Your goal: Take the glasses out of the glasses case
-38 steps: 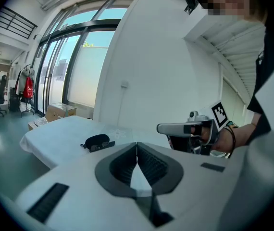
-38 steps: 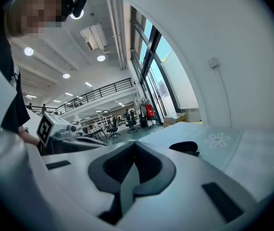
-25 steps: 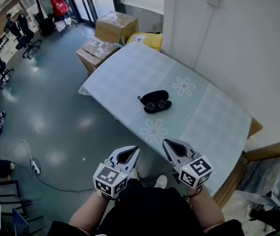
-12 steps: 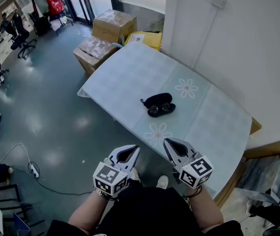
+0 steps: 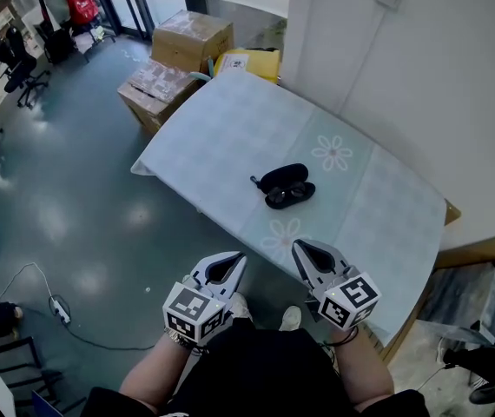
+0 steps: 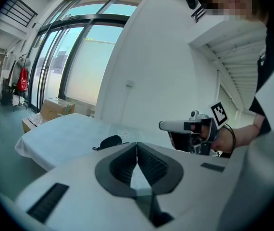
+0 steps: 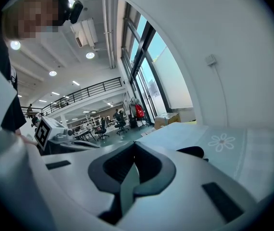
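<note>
**Close the gap, then open up for the glasses**

Both our grippers hang close to the body, short of the table's near edge and well apart from the case. The left gripper (image 5: 230,263) has its jaws pressed together with nothing between them. The right gripper (image 5: 306,252) is the same, closed and empty.

The case (image 5: 282,177) lies near the middle of the table (image 5: 230,120). It is a black shell that looks open, with the glasses (image 5: 290,195) seemingly lying in the half nearer us. They are small in the head view, so we cannot tell how the frame sits or whether the arms are folded.

We judge that the step in hand is the approach, as nothing has been touched yet. To do it well, we should:

- **Approach:** Carry both grippers forward and down over the table, and spread the jaws before we arrive, not on top of the case.
- **Steady the case:** A light case will probably slide or tip if pulled from one side, so one gripper should press or pinch the far half.
- **Grip the glasses:** The other gripper should take the frame at the bridge or a hinge, never across a lens.
- **Lift:** We should close gently, then lift straight up until the frame clears the rim, and only then move sideways.

If the case rises with the glasses, we should stop and hold it down more firmly.
</note>
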Tool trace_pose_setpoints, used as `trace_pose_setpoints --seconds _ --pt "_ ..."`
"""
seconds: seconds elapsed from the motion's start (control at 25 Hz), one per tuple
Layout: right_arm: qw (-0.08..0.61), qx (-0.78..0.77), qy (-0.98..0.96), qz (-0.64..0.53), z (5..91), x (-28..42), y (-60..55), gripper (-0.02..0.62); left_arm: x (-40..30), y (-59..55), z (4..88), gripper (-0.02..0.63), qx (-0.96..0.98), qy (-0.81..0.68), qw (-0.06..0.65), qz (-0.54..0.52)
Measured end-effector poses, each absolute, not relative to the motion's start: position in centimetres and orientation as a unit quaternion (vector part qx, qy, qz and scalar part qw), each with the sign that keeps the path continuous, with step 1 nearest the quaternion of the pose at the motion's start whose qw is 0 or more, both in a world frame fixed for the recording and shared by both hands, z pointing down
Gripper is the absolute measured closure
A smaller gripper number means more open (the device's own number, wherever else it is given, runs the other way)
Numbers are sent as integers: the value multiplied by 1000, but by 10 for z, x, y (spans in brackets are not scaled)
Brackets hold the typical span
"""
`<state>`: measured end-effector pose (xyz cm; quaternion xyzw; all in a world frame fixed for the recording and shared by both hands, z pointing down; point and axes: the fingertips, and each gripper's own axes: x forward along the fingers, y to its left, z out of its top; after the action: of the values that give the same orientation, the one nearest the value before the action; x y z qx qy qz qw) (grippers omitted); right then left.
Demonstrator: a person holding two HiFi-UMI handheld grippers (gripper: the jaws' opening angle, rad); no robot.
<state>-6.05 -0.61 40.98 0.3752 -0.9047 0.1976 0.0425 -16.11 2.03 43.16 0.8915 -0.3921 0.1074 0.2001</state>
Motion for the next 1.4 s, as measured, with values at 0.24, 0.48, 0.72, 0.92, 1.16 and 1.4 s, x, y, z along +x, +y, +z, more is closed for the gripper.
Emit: trace_pose_setpoints --seconds 0.24,0.48,0.72,0.92,1.16,1.4 --pt "38 400 -895 193 409 -74 -19 572 -179 5 434 577 901 -371 198 108" --pt "27 427 -884 187 408 -84 -26 572 -195 -6 437 577 910 -350 190 116" --pt "21 446 -876 185 404 -79 -27 572 -194 -13 436 577 916 -334 186 119" --pt "24 450 -874 183 405 -64 -33 572 -180 -20 438 577 918 -331 185 121" --pt "26 438 -879 186 404 -52 -48 572 -166 -35 438 577 913 -341 187 125" --pt "24 424 -883 199 412 -28 -68 572 -142 -56 443 577 907 -353 186 138"
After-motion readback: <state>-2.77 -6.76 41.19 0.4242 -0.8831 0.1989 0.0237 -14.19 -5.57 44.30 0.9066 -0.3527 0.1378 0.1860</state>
